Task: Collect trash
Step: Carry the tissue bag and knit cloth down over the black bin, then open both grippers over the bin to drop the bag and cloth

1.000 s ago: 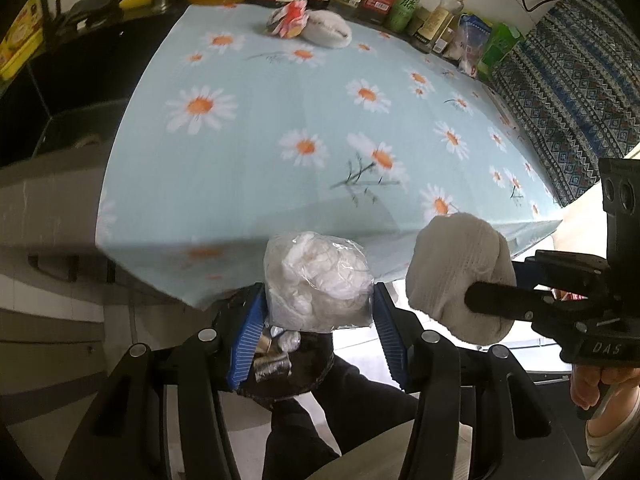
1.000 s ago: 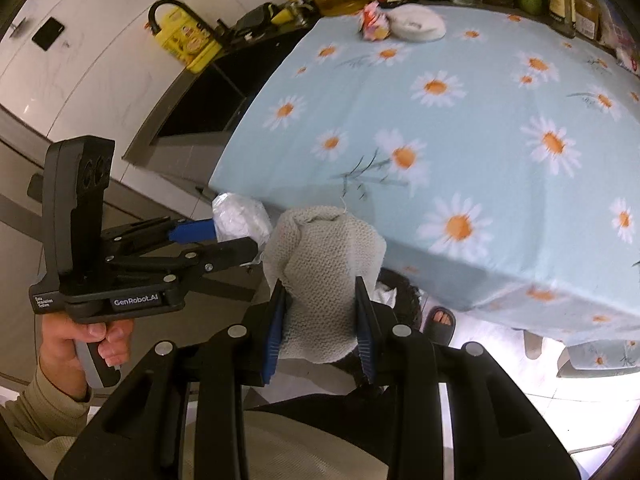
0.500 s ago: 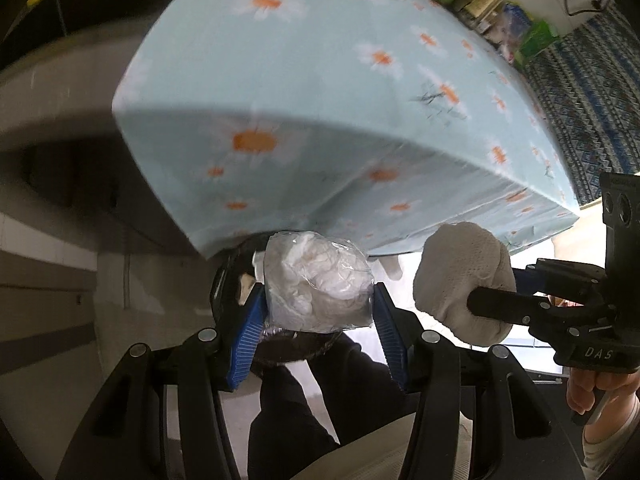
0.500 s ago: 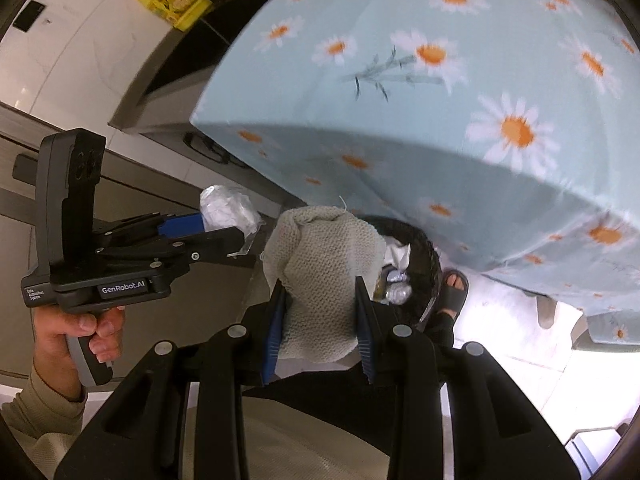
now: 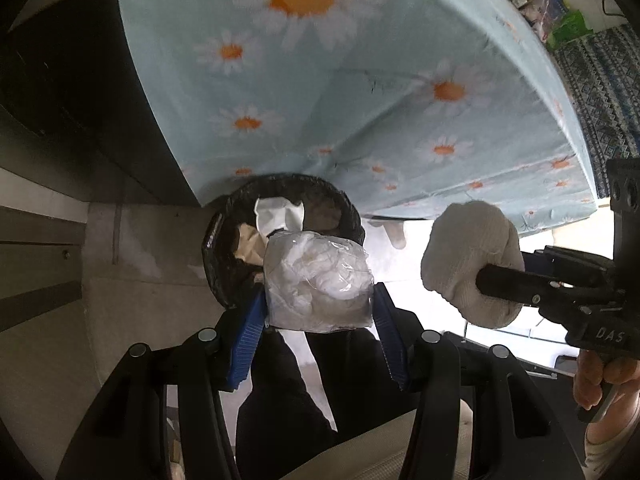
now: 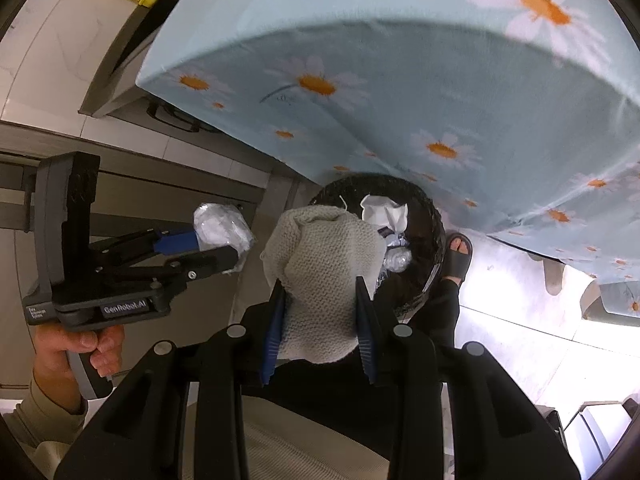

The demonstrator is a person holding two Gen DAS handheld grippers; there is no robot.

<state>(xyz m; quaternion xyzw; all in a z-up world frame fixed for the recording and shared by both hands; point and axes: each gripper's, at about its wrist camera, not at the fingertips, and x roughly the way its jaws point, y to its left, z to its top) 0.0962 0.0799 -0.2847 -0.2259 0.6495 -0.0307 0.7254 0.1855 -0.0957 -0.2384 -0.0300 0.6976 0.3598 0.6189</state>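
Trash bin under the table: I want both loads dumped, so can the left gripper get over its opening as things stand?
Probably yes: the left gripper, shut on the plastic bundle, hangs over the trash bin, nothing between.

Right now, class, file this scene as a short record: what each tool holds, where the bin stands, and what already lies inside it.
left tool: shut on clear plastic bag of white tissue
right tool: shut on beige knitted cloth
bin: black, on the floor, partly under the edge of the daisy tablecloth
bin contents: crumpled white paper, something silvery
tools: both above the bin, nothing dropped yet
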